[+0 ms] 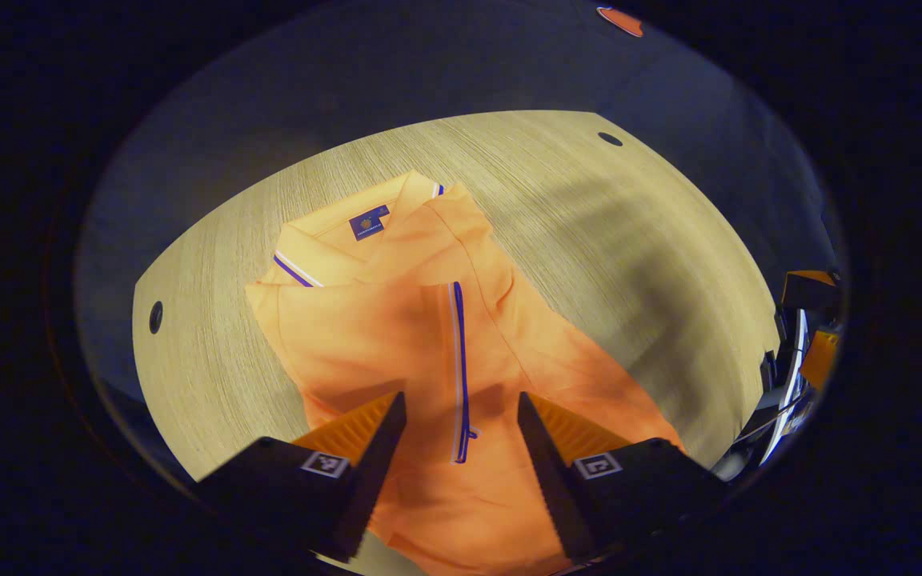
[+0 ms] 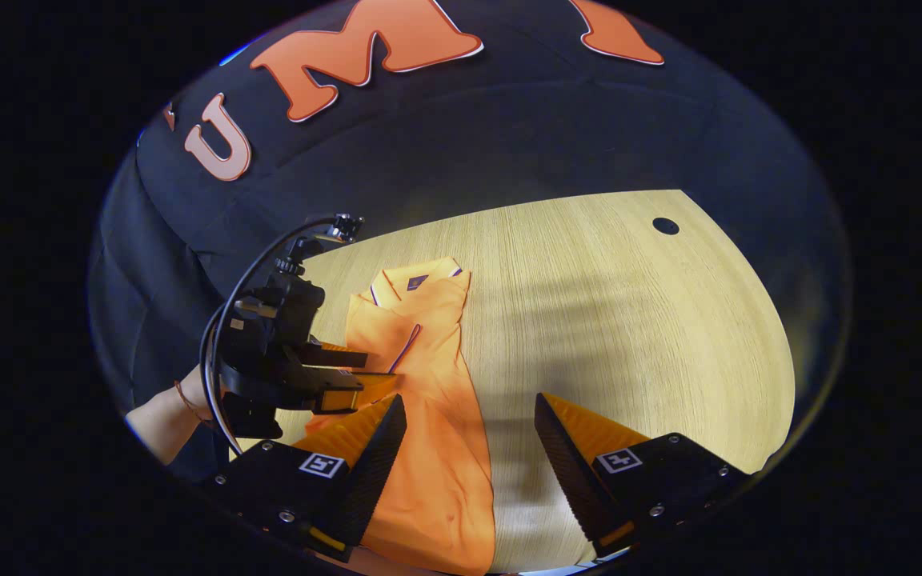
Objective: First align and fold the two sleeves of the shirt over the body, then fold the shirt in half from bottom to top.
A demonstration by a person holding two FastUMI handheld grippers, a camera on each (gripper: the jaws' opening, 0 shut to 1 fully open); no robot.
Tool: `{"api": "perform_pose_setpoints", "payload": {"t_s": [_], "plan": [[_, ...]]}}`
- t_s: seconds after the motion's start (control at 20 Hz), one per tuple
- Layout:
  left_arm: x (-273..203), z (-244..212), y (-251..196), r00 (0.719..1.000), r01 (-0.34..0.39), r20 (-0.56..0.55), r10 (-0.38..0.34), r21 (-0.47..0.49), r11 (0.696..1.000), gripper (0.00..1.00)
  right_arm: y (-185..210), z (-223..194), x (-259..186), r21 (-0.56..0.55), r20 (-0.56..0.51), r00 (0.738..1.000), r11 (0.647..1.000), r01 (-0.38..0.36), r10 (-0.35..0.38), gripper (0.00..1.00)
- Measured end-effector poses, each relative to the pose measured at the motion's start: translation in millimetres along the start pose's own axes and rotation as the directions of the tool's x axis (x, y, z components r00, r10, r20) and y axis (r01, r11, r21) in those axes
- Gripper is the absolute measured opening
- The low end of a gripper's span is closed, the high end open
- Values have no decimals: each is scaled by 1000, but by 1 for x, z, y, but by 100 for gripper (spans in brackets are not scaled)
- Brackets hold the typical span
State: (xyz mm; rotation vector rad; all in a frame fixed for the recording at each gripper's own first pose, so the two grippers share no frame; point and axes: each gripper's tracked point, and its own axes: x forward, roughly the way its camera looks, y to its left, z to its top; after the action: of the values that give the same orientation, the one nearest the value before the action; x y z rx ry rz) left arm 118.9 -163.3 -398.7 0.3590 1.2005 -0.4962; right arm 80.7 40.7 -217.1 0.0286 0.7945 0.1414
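Left gripper view: I am holding my left gripper (image 1: 461, 416) open above the orange polo shirt (image 1: 397, 336). My right gripper (image 2: 469, 424) is hanging open too, over the wooden table (image 2: 629, 320).

Left gripper view hangs close over the shirt (image 1: 429, 336); right gripper view looks from farther, sharing it

The shirt (image 1: 397, 336) is bright orange all over. Its collar (image 1: 301, 272) is edged with a thin blue and white stripe, and the same blue and white stripe trims the cuff of the folded sleeve (image 1: 458, 368). A small dark blue label (image 1: 368, 223) sits inside the neck. The counter (image 1: 589, 216) is pale yellowish wood with fine straight grain and small round dark holes (image 1: 610, 139). The cloth wall (image 2: 509, 136) behind is black.
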Motion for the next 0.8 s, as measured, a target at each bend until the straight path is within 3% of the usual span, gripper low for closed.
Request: {"api": "perform_pose_setpoints", "payload": {"t_s": [0.1,0.4,0.8], "plan": [[-10,-8,6,999,-32,14,32,-32,999,100,4,-3,2,-3,-8,1000,1000,4,-4,99],[-70,-62,19,995,-65,69,74,-130,989,100,28,-27,6,-43,-49,999,999,-4,2,98],[-135,-166,44,990,-115,49,130,-231,966,100,39,-75,1,-119,-133,991,993,17,-33,99]]}}
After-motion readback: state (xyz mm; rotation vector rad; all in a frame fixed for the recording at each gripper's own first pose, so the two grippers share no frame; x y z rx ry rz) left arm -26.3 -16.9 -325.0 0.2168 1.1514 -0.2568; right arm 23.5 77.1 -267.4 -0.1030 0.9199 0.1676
